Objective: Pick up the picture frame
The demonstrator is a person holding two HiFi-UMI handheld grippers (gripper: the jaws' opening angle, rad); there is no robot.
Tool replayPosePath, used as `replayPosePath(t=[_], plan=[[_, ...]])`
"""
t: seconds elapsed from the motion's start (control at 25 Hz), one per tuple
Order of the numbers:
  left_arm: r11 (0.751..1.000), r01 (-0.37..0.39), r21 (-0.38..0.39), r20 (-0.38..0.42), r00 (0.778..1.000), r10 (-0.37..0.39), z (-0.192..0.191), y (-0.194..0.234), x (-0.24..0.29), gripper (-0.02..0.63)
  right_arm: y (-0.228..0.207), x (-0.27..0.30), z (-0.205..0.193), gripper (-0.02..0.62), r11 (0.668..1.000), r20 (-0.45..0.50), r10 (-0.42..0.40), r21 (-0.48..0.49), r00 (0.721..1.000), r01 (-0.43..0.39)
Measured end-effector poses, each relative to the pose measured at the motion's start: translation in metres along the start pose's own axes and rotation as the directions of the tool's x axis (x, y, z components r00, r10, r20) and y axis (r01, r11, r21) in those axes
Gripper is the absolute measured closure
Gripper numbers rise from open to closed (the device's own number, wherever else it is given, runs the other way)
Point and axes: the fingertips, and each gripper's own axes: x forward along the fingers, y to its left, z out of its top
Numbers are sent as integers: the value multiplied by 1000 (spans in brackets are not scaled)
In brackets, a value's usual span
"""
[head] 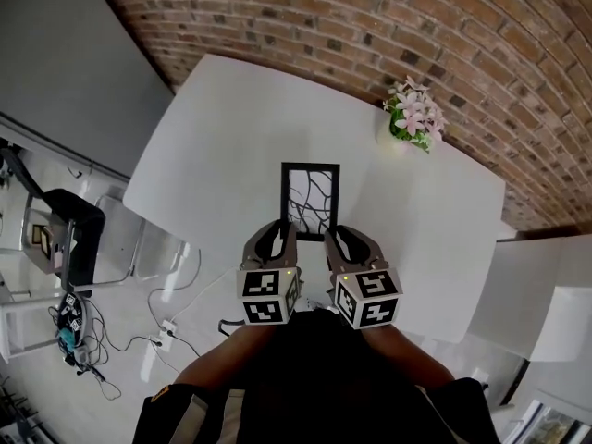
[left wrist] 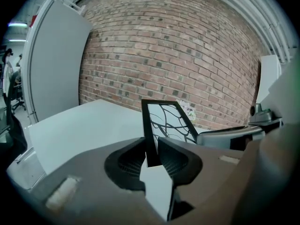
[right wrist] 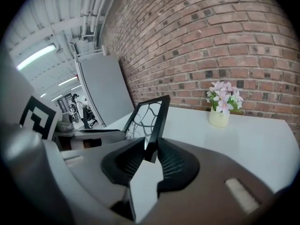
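The picture frame [head: 310,195] is black with a pattern of curved black lines on its pane. It hangs above the white table [head: 222,128], held by its near edge between both grippers. My left gripper [head: 288,230] is shut on the frame's left near corner [left wrist: 151,146]. My right gripper [head: 331,237] is shut on the right near corner [right wrist: 153,142]. In the left gripper view the frame [left wrist: 166,122] rises tilted ahead of the jaws. In the right gripper view the frame [right wrist: 150,116] leans away to the left.
A pale vase of pink flowers [head: 414,114] stands at the table's far right, in front of the brick wall [head: 388,26]; the flowers [right wrist: 222,102] show ahead in the right gripper view. Chairs [head: 139,248] and cables [head: 157,326] lie on the floor at left.
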Motion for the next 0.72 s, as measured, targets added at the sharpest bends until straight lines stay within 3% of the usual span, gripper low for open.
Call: replayPosePath(t=[0.72], plan=[[997,-76,11,229,971,71,58,-9,-96,529,61,-65,55,514,984,205,124,-149,971,-95]])
